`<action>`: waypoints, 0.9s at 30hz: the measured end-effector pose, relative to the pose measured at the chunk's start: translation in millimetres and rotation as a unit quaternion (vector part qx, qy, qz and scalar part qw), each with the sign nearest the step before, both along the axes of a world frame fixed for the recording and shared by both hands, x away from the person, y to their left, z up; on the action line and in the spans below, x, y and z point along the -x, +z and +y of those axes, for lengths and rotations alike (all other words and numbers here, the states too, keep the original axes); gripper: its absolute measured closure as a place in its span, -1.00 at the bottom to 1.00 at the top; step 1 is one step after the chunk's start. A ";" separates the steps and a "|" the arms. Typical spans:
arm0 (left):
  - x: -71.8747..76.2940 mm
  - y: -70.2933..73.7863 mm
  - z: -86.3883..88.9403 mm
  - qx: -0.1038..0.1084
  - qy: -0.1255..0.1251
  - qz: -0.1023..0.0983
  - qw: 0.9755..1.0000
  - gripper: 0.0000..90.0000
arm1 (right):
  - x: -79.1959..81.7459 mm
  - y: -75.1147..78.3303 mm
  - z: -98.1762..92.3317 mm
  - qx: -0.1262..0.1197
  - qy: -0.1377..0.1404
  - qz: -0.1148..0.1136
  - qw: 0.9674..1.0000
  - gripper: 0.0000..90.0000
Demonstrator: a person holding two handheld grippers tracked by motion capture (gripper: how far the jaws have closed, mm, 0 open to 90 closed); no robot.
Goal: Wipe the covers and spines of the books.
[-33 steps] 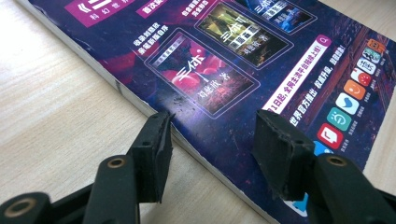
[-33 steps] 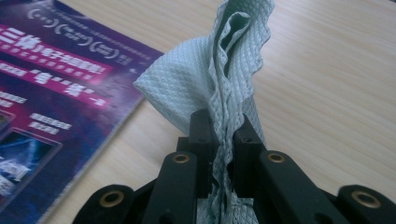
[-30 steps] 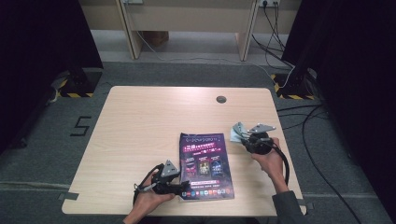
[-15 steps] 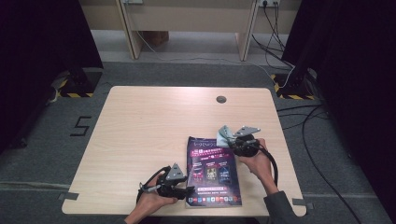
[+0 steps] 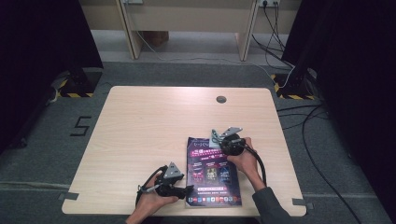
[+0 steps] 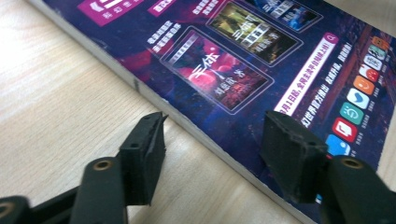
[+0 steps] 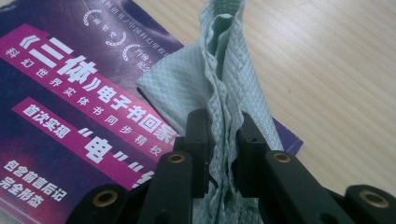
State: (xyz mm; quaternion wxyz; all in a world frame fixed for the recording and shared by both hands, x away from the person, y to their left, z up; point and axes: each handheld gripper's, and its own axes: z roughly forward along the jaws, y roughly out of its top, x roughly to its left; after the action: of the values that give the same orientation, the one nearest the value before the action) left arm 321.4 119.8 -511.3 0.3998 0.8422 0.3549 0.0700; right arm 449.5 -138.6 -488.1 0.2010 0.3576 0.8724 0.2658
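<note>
I'm working with one magazine [image 5: 212,172] and one pale green paper towel [image 7: 219,88], nothing more on the wooden table [image 5: 149,126]. The magazine is lying flat with its long axis running away from me, title end far. My right gripper [image 5: 215,138] is pinching the towel, hanging it over the magazine's far right corner. My left gripper [image 6: 212,149] is sitting spread at the magazine's near left edge, jaws just opening, one either side of that edge.
</note>
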 end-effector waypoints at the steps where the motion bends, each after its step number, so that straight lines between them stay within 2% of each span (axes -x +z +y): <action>1: -0.6 -0.2 0.4 0.002 0.001 0.002 1.000 -0.18 | 0.4 0.3 2.4 0.006 0.002 -0.001 1.000 0.76; 4: 0.2 0.0 -0.1 -0.005 0.011 0.000 1.000 -0.28 | 1.4 -0.7 7.2 0.005 0.011 -0.006 1.000 0.75; 7: 0.6 0.4 -0.7 -0.013 0.020 0.001 1.000 -0.39 | 3.4 -1.5 12.4 -0.015 0.021 0.003 1.000 0.74; 11: 0.3 0.5 0.0 -0.016 0.018 0.003 1.000 -0.46 | 5.3 -1.2 16.3 -0.015 0.036 0.003 0.999 0.72; 14: -0.2 0.3 0.6 -0.020 0.018 0.003 1.000 -0.54 | 2.9 -1.5 11.6 -0.026 0.025 0.010 0.999 0.76; 17: -0.4 -0.1 1.1 -0.022 0.014 0.003 1.000 -0.62 | -1.1 -1.3 2.0 -0.009 0.002 -0.002 1.000 0.76; 23: -0.8 -0.5 1.3 -0.026 0.007 0.000 1.000 -0.67 | -10.0 -1.9 -25.7 -0.022 -0.050 -0.005 0.999 0.76; 24: -1.2 -0.4 1.4 -0.026 0.006 0.001 1.000 -0.67 | -9.9 -1.9 -27.5 -0.017 -0.058 -0.007 0.998 0.75; 27: -1.4 -0.7 1.4 -0.027 0.004 -0.001 1.000 -0.68 | -9.7 -2.3 -28.4 -0.011 -0.055 -0.011 0.998 0.75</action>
State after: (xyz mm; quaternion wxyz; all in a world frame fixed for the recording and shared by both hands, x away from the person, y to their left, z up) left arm 322.7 121.3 -512.0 0.3772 0.8512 0.3557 0.0817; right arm 459.2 -167.0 -490.4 0.2206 0.4040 0.8465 0.2674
